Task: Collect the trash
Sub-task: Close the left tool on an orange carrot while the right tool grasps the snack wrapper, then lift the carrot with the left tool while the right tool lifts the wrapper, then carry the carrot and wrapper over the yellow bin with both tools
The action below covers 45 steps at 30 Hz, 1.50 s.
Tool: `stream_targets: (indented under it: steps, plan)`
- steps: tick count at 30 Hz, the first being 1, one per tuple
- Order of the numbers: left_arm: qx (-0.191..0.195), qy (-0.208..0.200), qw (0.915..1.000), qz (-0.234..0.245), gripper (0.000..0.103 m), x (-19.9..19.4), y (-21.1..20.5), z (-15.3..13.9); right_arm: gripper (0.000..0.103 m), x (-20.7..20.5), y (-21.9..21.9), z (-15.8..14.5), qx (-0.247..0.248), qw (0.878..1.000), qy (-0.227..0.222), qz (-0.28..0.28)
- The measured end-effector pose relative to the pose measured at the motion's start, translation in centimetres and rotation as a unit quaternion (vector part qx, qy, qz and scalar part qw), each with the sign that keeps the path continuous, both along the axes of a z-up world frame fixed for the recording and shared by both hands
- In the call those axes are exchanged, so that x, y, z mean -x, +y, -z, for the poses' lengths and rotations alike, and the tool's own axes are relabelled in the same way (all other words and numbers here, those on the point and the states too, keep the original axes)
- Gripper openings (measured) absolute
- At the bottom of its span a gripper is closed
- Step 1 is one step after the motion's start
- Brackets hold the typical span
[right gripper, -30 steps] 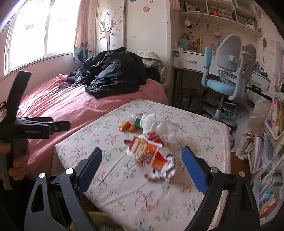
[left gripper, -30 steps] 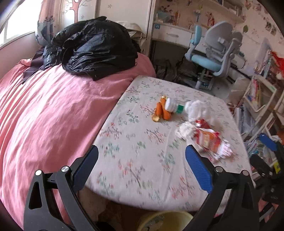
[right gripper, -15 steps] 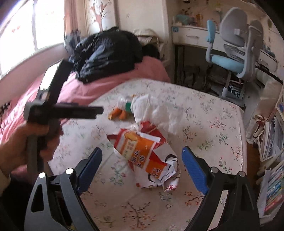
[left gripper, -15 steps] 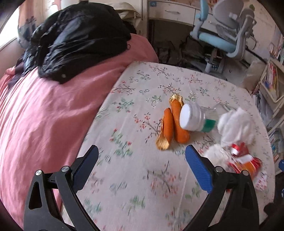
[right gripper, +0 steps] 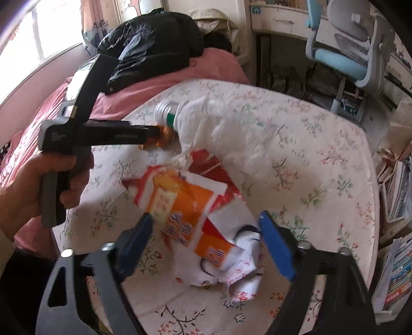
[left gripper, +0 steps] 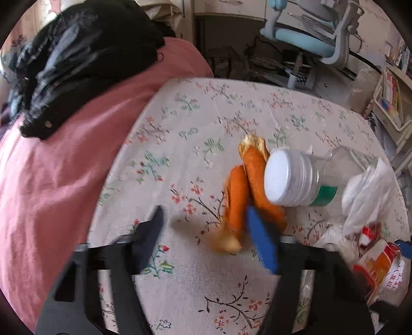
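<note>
So nothing is collected yet: my left gripper (left gripper: 203, 232) and right gripper (right gripper: 206, 232), half open and just closing, hold nothing, over the orange wrappers (left gripper: 238, 195) and the snack bag (right gripper: 185, 206).

Home bedroom, likely a child's: pink-covered bed (left gripper: 51, 180) with a black jacket (right gripper: 154, 46) piled on it, floral-clothed table (right gripper: 322, 167), blue desk chair (right gripper: 342, 51) at a desk (right gripper: 278, 18), bookshelves (left gripper: 391, 98), window (right gripper: 38, 38) with patterned curtain (right gripper: 95, 23).
</note>
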<state>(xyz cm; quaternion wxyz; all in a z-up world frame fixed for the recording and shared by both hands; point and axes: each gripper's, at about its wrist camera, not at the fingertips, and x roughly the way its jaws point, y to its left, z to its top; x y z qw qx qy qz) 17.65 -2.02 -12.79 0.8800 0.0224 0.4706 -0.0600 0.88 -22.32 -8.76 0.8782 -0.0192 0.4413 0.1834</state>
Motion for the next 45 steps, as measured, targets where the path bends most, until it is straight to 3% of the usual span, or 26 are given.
stream_targets:
  steps: [1, 3, 4, 7, 14, 18, 20, 22, 23, 32, 35, 37, 38, 40, 45]
  plan:
    - [-0.004, -0.006, 1.0, -0.001, 0.034, 0.2, 0.1, 0.0, 0.051, 0.1, -0.2, 0.2, -0.001, 1.0, 0.008, 0.0]
    - [0.009, 0.0, 0.9999, 0.01, 0.024, 0.3, 0.3, -0.1, 0.03, 0.1, -0.7, 0.4, -0.01, 1.0, 0.02, 0.003]
    - [0.021, 0.003, 0.9997, 0.014, 0.022, 0.5, 0.5, -0.3, 0.024, 0.2, -0.9, 0.4, -0.014, 1.0, 0.021, 0.005]
    - [0.02, 0.0, 0.9997, 0.017, 0.02, 1.6, 0.8, -0.8, 0.021, 0.9, -1.0, 0.0, -0.022, 1.0, 0.019, 0.001]
    - [0.019, 0.02, 0.9995, 0.013, 0.019, 5.7, 2.6, -2.2, 0.019, 3.4, -1.2, -1.4, -0.024, 0.999, 0.015, -0.032]
    - [0.039, 0.075, 0.9961, 0.025, 0.022, 7.5, 3.5, -1.7, 0.02, 4.0, -1.7, -1.3, -0.011, 0.998, 0.036, -0.049]
    - [0.024, 0.078, 0.9961, 0.034, 0.026, 8.2, 3.1, -1.6, 0.024, 3.8, -1.9, -0.8, -0.01, 0.998, 0.043, -0.039]
    - [0.006, 0.067, 0.9972, 0.033, 0.047, 8.4, 2.9, -1.8, 0.049, 3.4, -1.9, -0.3, -0.014, 0.998, 0.051, -0.026]
    - [0.003, 0.063, 0.9976, 0.03, 0.049, 8.5, 2.8, -1.8, 0.053, 3.3, -1.8, -0.2, -0.017, 0.998, 0.049, -0.024]
    - [-0.024, 0.044, 0.9987, 0.012, 0.053, 6.9, 2.6, -1.5, 0.058, 2.5, -0.5, 1.3, -0.01, 0.997, 0.07, -0.033]
    - [-0.046, 0.048, 0.9976, 0.016, 0.049, 6.3, 1.9, -0.8, 0.057, 2.3, -0.1, 1.5, -0.005, 0.997, 0.071, -0.041]
    - [-0.052, 0.044, 0.9975, 0.02, 0.029, 6.2, 1.6, -0.7, 0.04, 2.4, 0.2, 1.4, -0.007, 0.996, 0.07, -0.051]
    - [-0.054, 0.043, 0.9974, 0.019, 0.021, 6.2, 1.5, -0.8, 0.04, 2.4, 0.3, 1.3, -0.004, 0.997, 0.065, -0.052]
    - [-0.053, 0.034, 0.9979, 0.013, 0.019, 6.3, 1.5, -1.1, 0.031, 2.7, 0.7, 0.8, 0.0, 0.997, 0.05, -0.061]
    - [-0.024, 0.006, 0.9997, -0.004, 0.018, 7.3, 2.5, -3.3, 0.026, 3.3, 0.4, -0.4, -0.006, 0.998, 0.03, -0.061]
